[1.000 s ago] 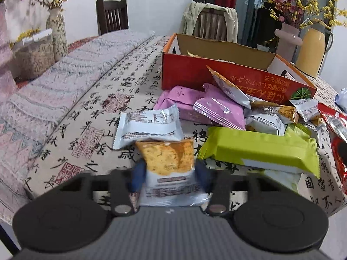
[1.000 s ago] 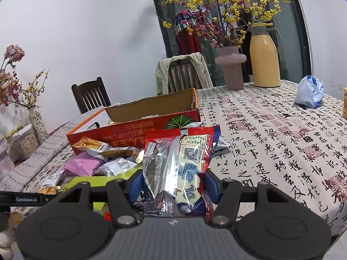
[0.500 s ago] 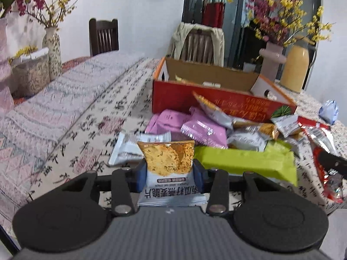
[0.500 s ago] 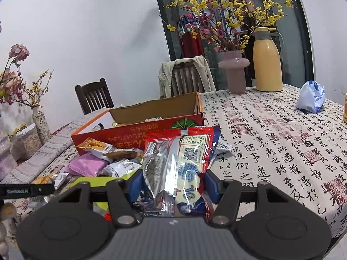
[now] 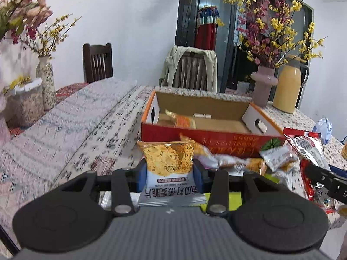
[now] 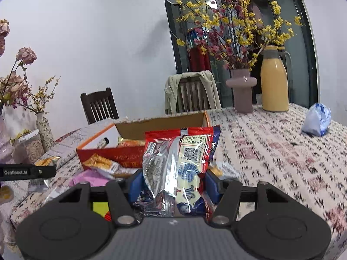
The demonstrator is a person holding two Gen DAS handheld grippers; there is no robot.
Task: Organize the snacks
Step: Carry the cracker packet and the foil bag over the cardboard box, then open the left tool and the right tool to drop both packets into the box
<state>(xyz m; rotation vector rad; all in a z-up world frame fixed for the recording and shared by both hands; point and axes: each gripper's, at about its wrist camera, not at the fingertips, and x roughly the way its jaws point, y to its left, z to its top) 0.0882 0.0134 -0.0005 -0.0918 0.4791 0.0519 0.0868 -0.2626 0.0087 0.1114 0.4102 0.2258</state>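
Two claws each clamped on a snack, left claw (image 5: 169, 174) gripping an orange cracker packet (image 5: 168, 169) raised above the table (image 5: 86, 130), right claw (image 6: 173, 184) gripping a red-and-silver snack bag (image 6: 180, 162), open red cardboard box (image 5: 208, 127) behind a loose snack pile (image 5: 249, 162)

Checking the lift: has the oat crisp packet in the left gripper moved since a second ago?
Yes. The oat crisp packet rose, gripped, from tablecloth level up to the red box front wall.
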